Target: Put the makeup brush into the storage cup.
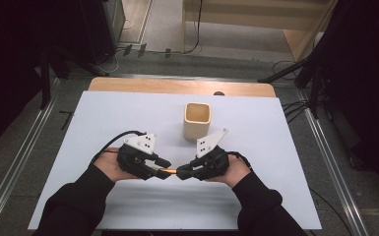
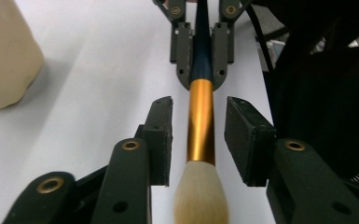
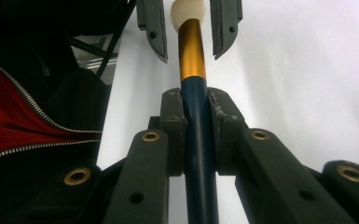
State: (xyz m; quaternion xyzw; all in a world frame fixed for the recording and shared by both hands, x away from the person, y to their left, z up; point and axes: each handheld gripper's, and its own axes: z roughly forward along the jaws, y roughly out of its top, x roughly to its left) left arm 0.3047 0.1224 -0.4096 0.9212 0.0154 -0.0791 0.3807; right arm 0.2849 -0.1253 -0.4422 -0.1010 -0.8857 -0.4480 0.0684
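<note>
Both forearms come in from the bottom of the high view in black sleeves, bent inward so the two grippers face each other tip to tip, low over the counter. The left gripper (image 1: 163, 167) lies level in the left hand (image 1: 109, 164), its jaws parted with a gap on either side of what lies between them. The right gripper (image 1: 181, 172) sits in the right hand (image 1: 236, 169), also level, its jaws clamped tight. Each carries a grey three-cornered plate on top.
</note>
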